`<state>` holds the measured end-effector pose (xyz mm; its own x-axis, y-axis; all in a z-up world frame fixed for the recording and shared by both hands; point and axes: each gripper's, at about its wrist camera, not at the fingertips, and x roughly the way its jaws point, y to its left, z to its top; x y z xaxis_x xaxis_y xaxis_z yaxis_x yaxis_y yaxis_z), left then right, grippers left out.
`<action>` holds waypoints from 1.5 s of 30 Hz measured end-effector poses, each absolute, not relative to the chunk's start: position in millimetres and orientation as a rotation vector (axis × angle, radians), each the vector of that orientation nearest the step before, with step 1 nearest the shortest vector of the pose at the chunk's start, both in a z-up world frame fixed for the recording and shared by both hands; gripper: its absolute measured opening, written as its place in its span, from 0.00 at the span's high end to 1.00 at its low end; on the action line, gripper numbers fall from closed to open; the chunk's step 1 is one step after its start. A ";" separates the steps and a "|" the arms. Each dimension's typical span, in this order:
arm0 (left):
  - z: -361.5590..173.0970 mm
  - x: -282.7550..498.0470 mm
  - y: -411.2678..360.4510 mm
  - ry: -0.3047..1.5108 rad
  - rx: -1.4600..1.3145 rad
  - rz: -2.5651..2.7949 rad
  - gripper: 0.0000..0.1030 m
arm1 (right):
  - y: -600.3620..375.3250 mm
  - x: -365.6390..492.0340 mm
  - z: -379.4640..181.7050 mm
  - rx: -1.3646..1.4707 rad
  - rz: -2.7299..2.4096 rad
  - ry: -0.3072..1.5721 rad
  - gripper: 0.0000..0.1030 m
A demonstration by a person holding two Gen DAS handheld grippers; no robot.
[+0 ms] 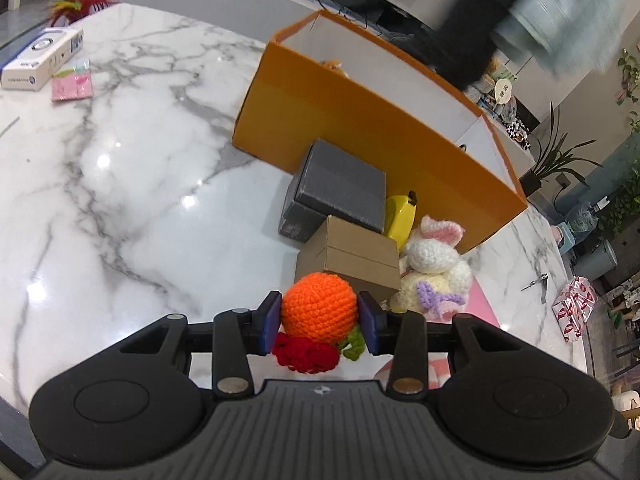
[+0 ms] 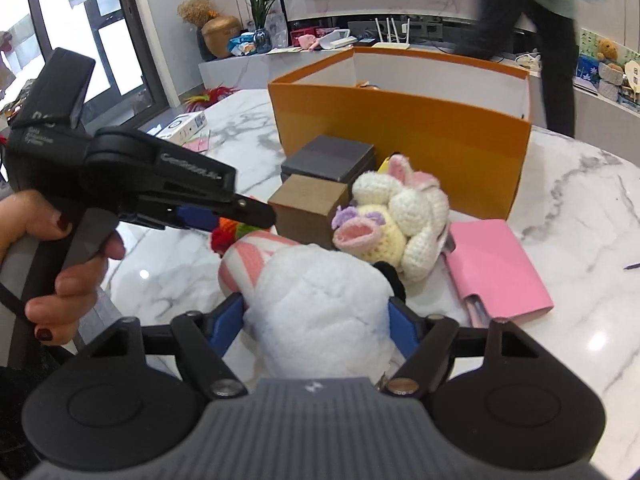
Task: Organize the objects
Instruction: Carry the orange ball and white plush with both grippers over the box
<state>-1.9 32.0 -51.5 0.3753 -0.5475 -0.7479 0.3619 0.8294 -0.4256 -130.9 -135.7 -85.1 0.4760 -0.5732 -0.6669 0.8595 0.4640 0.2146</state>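
Marble table [image 1: 120,168], large orange box [image 1: 360,128] open at the far side. Left gripper [image 1: 319,322] clamped on a crocheted orange ball [image 1: 319,310]; both blue pads press its sides, jaws at their narrowest. Red and green knit bits hang just below the ball. Left wrist view shows the ball raised off the table, near a brown cardboard box [image 1: 352,256]; a dark grey box [image 1: 340,188] sits beyond that, against the orange box wall. A yellow banana-shaped thing [image 1: 402,216] lies right of the grey box, mostly hidden in the right wrist view.

Right gripper [image 2: 318,320] closed about halfway on a white fluffy toy [image 2: 320,304]; pads press its sides. A pink-and-white striped part of the toy sticks out to the left. Only the right wrist view shows this toy, and a hand [image 2: 60,264] with dark nails on the left gripper's handle.

Crocheted white rabbit [image 2: 396,220] sits between the brown box and a pink wallet [image 2: 500,264], touching the wallet's edge. The wallet shows whole in the right wrist view only. A person stands blurred beyond the orange box in both views.
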 end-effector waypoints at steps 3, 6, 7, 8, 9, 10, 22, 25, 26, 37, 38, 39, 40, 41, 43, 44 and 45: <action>-41.7 -7.0 38.3 1.012 -0.196 -0.578 0.55 | -133.5 -133.6 -78.8 0.581 -0.948 0.548 0.26; -24.5 -14.7 45.3 0.986 -0.196 -0.588 0.55 | -126.4 -137.9 -63.5 0.558 -0.954 0.521 0.26; -15.3 -16.6 46.8 0.964 -0.190 -0.593 0.55 | -125.3 -139.7 -55.9 0.550 -0.957 0.508 0.26; -3.8 -18.3 48.0 0.934 -0.184 -0.600 0.55 | -125.5 -142.1 -48.1 0.542 -0.960 0.493 0.26; 7.1 -18.5 49.0 0.905 -0.182 -0.608 0.55 | -127.3 -144.4 -39.4 0.537 -0.966 0.475 0.26; 19.3 -17.6 48.5 0.878 -0.180 -0.618 0.55 | -131.2 -147.4 -29.8 0.535 -0.974 0.453 0.26; 112.7 99.3 -59.6 0.776 -0.030 -0.697 0.55 | -279.4 -150.5 44.4 0.464 -1.078 0.449 0.26; 103.1 137.2 -111.9 0.780 0.074 -0.712 0.55 | -326.0 -140.7 31.6 0.474 -1.084 0.514 0.26; 96.7 145.5 -126.5 0.791 0.096 -0.717 0.55 | -340.4 -137.8 25.0 0.484 -1.081 0.533 0.26; -7.0 199.6 -197.9 0.943 0.261 -0.712 0.55 | -431.8 -111.9 -45.5 0.507 -1.058 0.758 0.26; -11.8 202.9 -201.2 0.950 0.274 -0.717 0.55 | -435.7 -111.9 -50.4 0.510 -1.057 0.772 0.26; -15.9 203.8 -205.6 0.956 0.290 -0.720 0.55 | -438.7 -111.4 -54.2 0.516 -1.055 0.786 0.26; -18.2 204.1 -207.6 0.962 0.299 -0.723 0.55 | -441.2 -111.1 -57.8 0.524 -1.050 0.798 0.26; -20.2 202.3 -209.6 0.971 0.306 -0.731 0.55 | -442.3 -111.3 -61.3 0.532 -1.045 0.806 0.26; -27.3 201.6 -216.0 0.986 0.339 -0.739 0.55 | -443.0 -110.3 -68.7 0.540 -1.039 0.831 0.26; -30.1 203.5 -221.3 0.995 0.353 -0.738 0.55 | -443.4 -109.5 -71.3 0.540 -1.035 0.843 0.26; -34.2 203.5 -224.2 1.007 0.364 -0.737 0.55 | -444.1 -109.1 -74.6 0.541 -1.031 0.858 0.26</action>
